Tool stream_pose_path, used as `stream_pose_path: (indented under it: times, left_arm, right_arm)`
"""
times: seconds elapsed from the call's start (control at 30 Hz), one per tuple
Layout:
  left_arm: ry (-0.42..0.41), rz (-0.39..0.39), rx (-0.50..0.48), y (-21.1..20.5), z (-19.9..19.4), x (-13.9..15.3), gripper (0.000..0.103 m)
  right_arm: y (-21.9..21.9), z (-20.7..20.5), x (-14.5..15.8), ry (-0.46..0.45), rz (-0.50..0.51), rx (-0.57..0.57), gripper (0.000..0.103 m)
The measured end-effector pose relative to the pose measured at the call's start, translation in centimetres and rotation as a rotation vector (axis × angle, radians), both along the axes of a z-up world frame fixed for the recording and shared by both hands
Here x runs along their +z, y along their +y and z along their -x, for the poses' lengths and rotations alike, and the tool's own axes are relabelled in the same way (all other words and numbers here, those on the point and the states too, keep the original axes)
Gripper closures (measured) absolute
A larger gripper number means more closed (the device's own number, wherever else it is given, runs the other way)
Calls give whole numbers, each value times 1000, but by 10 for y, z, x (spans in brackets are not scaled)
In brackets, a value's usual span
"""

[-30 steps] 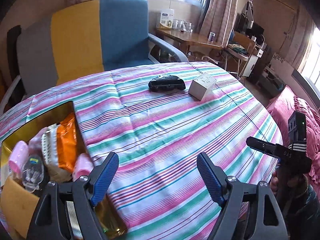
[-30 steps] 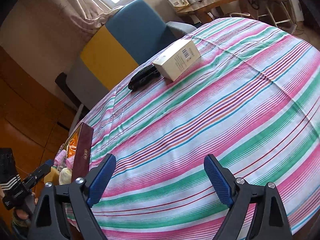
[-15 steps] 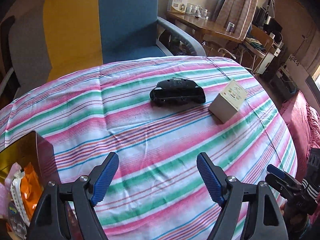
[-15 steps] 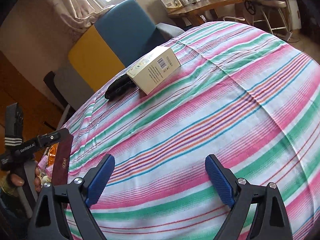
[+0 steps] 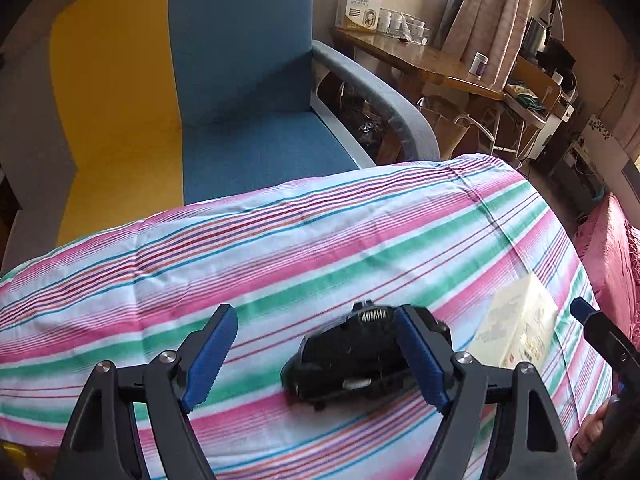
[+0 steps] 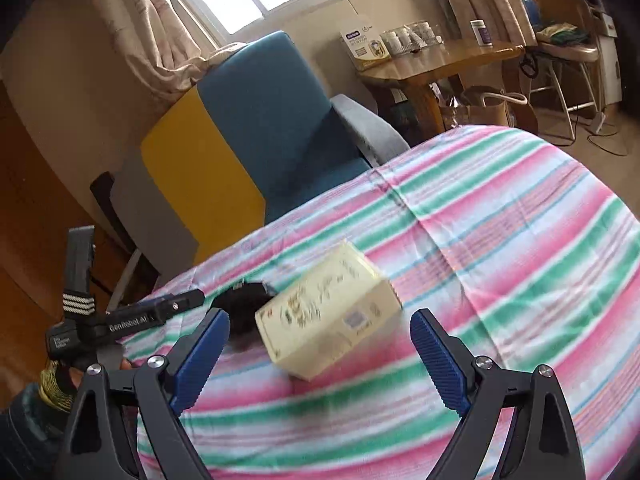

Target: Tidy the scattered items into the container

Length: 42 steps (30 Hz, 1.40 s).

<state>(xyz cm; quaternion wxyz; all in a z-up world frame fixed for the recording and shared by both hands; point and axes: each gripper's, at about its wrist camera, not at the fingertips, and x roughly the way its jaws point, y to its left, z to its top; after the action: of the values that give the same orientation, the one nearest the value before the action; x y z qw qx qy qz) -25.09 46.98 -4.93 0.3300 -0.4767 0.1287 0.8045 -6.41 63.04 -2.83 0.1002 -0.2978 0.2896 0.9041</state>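
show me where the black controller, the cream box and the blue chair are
black controller (image 5: 352, 360), left wrist view, middle of its dark body
cream box (image 6: 328, 316), right wrist view, its printed top face
blue chair (image 5: 244, 60), left wrist view, blue back cushion

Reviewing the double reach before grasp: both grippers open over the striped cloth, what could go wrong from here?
1. The black plastic controller sits off-centre in the left gripper, partly behind one finger; closing now may clip or push it.
2. The cream cardboard box lies askew between the right gripper fingers, likely twisting on closing.
3. Box and controller look very close; the grippers could collide.
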Motion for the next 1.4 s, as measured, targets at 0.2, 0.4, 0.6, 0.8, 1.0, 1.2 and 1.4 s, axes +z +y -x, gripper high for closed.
stream_pose_path:
  times: [0.2,0.4,0.6,0.8,1.0,1.2,1.4]
  left_arm:
    - [-90,28,0,27,19,-26,23]
    - [-112,40,-4,7,-11,-30,23]
    - [-148,47,17,-40,-64,-31,23]
    - [-172,43,59,-94,-118,-31,23]
    - [-170,44,101,-146,-165,-30,23]
    - [-193,6,113,-188,-200,-25,23]
    - [-140,-30,19,-202,-240,-18,22]
  right_arm:
    - [20,58,-18,-98,-20,-5,10]
    - [7,61,-40,-185,-18,87,12]
    - [-25,28,-43,-206,-1,174,12]
    - [-63,-13,-45,-237,17,252,12]
    - [-99,-58,-51,-244,71,290,10]
    - [-114,-100,-50,-207,201,233,10]
    - [-117,-152,-45,-146,262,114,10]
